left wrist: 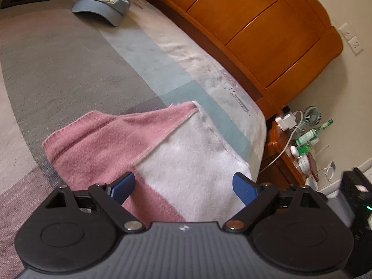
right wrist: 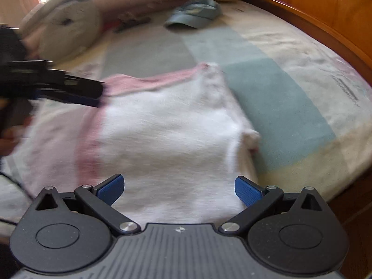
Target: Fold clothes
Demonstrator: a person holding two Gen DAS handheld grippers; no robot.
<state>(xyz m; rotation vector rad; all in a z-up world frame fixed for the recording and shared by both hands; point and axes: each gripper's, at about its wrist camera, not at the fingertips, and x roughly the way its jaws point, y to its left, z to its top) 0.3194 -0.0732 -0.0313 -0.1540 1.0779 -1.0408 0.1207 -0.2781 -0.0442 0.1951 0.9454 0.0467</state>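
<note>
Pink and white fleece garment (left wrist: pixel 148 148), partly folded, lying on the bed (left wrist: pixel 69 69) near its foot corner, pink panel to one side and white panel to the other, a seam running diagonally between them in the left wrist view. Striped bedcover beneath in bands of grey, pale blue, teal and cream. Left hand-held gripper (left wrist: pixel 183 186) hovering just above the near edge of the garment, blue pads (left wrist: pixel 123 186) spread wide apart, nothing clamped between them, white and pink cloth visible through the gap. Right hand-held gripper (right wrist: pixel 179 188) likewise released, blue fingertips (right wrist: pixel 111 189) standing wide over the white part of the garment, no cloth pinched; picture blurred, so contact with the fabric cannot be told. Left hand-held gripper also seen in the right wrist view as a dark, blurred shape at the far left edge, over the pink side of the garment, with part of a hand (right wrist: pixel 9 137) below it. Light blue cap (left wrist: pixel 102 3) resting on the bed well apart from the garment, toward the pillows (right wrist: pixel 69 28). Orange-brown wooden headboard (left wrist: pixel 255 30) along the bed's far side. Wooden nightstand (left wrist: pixel 279 153) beside the bed corner, crowded with a small grey fan (left wrist: pixel 312 115), a green bottle (left wrist: pixel 313 133), a white charger (left wrist: pixel 287 119) and cables.
</note>
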